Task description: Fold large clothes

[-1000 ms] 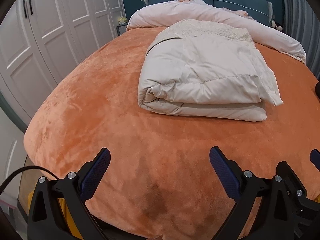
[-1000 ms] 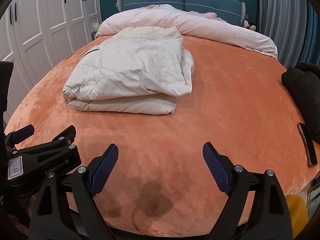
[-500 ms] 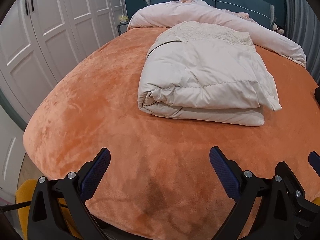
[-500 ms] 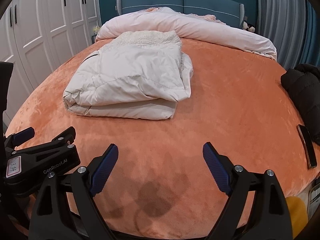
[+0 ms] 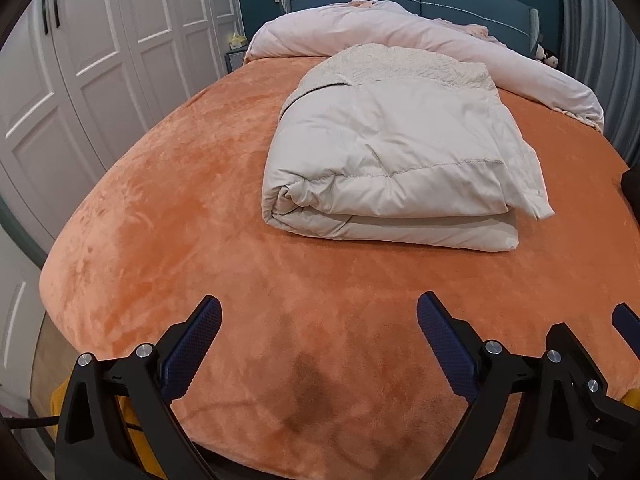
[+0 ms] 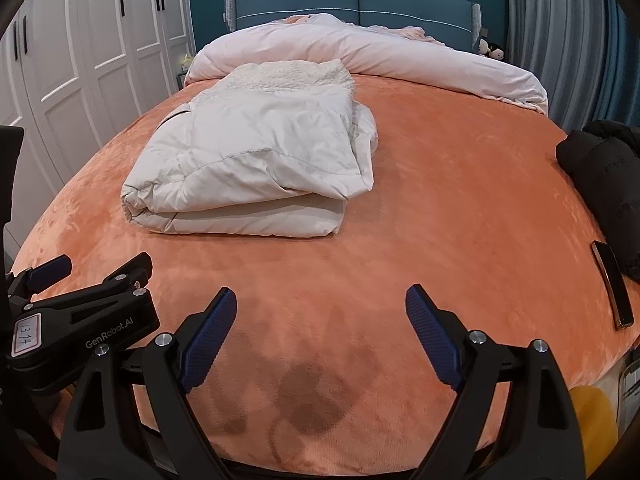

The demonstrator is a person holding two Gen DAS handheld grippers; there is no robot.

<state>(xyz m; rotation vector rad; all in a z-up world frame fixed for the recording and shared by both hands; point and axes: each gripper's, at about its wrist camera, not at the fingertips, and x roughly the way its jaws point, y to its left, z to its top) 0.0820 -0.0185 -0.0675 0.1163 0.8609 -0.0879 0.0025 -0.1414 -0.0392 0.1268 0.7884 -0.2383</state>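
Observation:
A cream padded garment (image 5: 400,160) lies folded into a thick rectangle on the orange bed cover (image 5: 180,208); it also shows in the right wrist view (image 6: 256,160). My left gripper (image 5: 319,320) is open and empty above the bed's foot, well short of the bundle. My right gripper (image 6: 320,312) is open and empty too, beside the left one, whose body (image 6: 80,320) shows at the lower left of the right wrist view. Neither touches the garment.
A pale pink duvet (image 6: 368,56) is bunched along the blue headboard (image 6: 352,0). A black garment (image 6: 604,176) and a phone (image 6: 612,284) lie at the bed's right edge. White wardrobes (image 5: 100,60) line the left wall. Grey curtains (image 6: 560,40) hang on the right.
Both grippers have pulled slightly back and up from the bundle, still open. The folded garment has not moved.

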